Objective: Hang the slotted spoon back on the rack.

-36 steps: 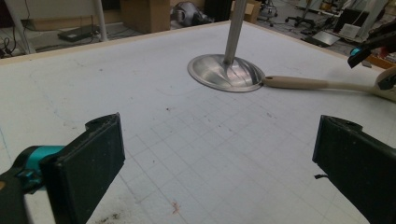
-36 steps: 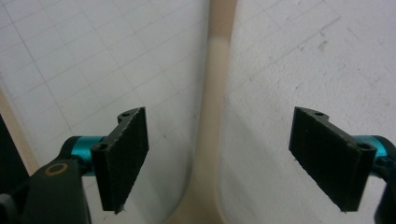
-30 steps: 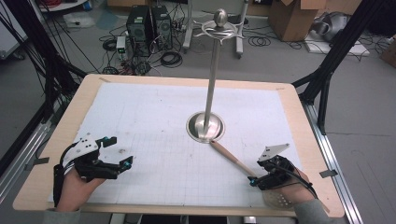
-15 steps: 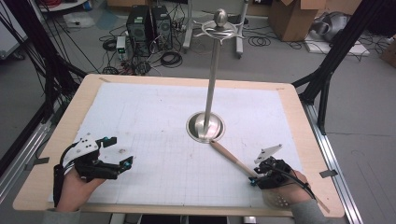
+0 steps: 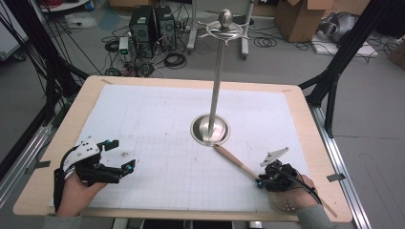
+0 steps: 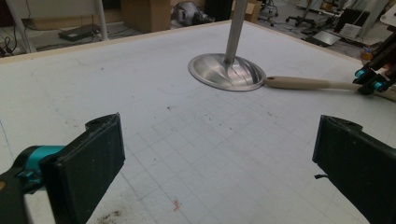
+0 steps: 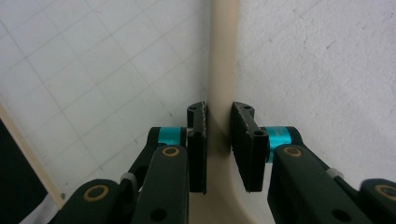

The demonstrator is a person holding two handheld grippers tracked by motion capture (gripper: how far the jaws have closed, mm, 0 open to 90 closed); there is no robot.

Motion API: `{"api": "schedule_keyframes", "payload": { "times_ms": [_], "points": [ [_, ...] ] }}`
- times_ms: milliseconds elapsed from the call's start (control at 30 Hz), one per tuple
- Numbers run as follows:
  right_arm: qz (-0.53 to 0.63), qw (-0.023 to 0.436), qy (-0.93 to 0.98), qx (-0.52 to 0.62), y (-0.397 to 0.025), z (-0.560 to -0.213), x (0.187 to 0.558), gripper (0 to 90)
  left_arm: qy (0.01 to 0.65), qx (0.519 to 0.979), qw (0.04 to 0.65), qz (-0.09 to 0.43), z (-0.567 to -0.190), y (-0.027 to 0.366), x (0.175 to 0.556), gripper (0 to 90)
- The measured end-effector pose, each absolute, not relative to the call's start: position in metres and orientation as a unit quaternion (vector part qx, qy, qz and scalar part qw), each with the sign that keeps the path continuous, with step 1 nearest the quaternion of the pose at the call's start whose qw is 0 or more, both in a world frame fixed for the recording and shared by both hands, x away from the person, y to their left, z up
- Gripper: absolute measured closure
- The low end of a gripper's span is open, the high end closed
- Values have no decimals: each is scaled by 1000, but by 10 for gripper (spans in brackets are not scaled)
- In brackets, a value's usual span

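- Clamping wooden handle (image 7: 223, 70) between jaws of right gripper (image 5: 261, 180), near front-right of worktop (image 5: 57, 143).
- Lying with far end touching base of metal stand (image 5: 210, 130).
- Resting left gripper (image 5: 119, 157) wide open, holding nothing.

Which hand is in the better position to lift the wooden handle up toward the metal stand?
Right. The right gripper has its jaws shut on the wooden handle, whose tip lies at the stand's base. The left gripper is open and apart from it, across the table.
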State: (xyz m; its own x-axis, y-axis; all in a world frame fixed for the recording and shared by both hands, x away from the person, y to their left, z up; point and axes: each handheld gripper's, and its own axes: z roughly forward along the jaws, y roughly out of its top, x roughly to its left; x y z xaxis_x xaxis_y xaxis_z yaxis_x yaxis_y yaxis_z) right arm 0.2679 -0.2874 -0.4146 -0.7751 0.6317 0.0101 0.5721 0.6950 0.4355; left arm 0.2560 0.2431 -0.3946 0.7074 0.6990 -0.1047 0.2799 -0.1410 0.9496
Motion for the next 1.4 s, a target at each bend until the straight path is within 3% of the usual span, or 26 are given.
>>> {"api": "schedule_keyframes", "payload": {
  "times_ms": [733,1400],
  "points": [
    [290,84,894,332,-305,-398,269,780,333,727,571,187,-393,244,255,27],
    [411,126,844,320,-323,-366,269,780,333,726,572,189,-391,246,254,27]
  ]
}}
